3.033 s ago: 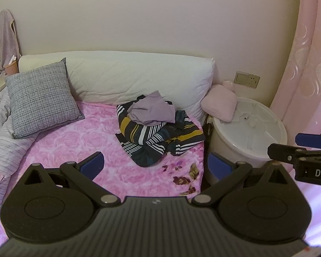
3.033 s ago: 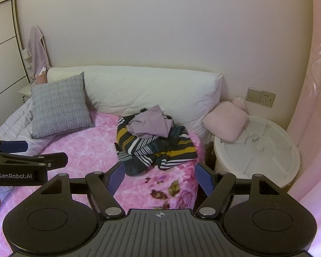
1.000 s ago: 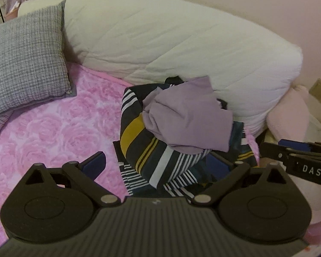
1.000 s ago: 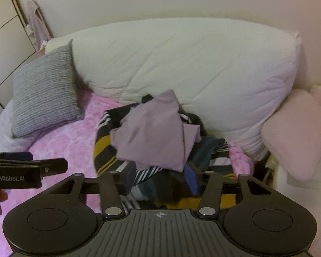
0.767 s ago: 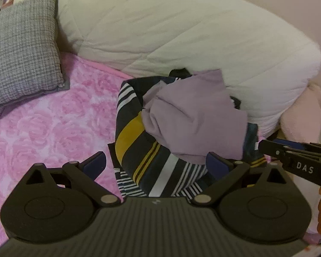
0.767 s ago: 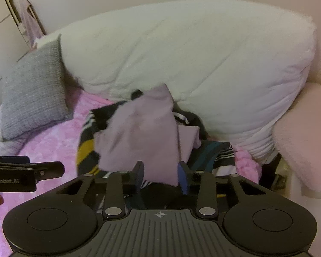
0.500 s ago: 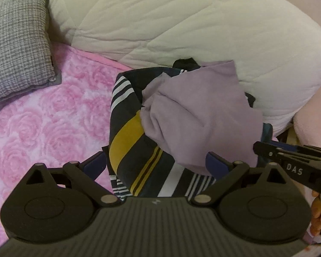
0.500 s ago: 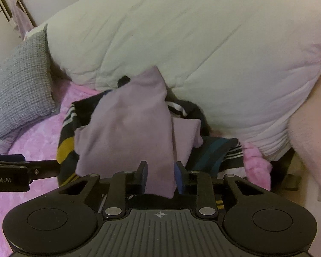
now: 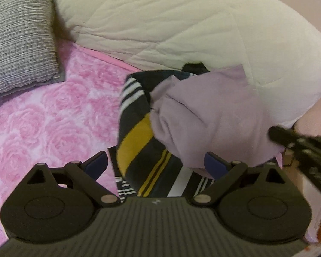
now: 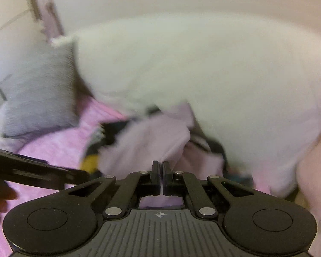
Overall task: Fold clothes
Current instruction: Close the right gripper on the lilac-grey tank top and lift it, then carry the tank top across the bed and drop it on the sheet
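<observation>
Lilac garment (image 9: 214, 115) lies crumpled atop striped garment (image 9: 139, 150), both on pink rose bedspread (image 9: 53, 117) just below white quilt (image 9: 182, 25). Right gripper (image 10: 161, 167) jaws just closed, pinching lilac garment edge. Left gripper (image 9: 156, 165) spread wide over pile, gripping nothing. No legible writing; frames blurred.

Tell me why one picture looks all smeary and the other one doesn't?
Right wrist view: motion blur smears the white duvet, grey cushion and lilac garment; only the right claw stays crisp. Left wrist view: mostly sharp, striped garment clear, edges bent by the fisheye lens, dark corners.
</observation>
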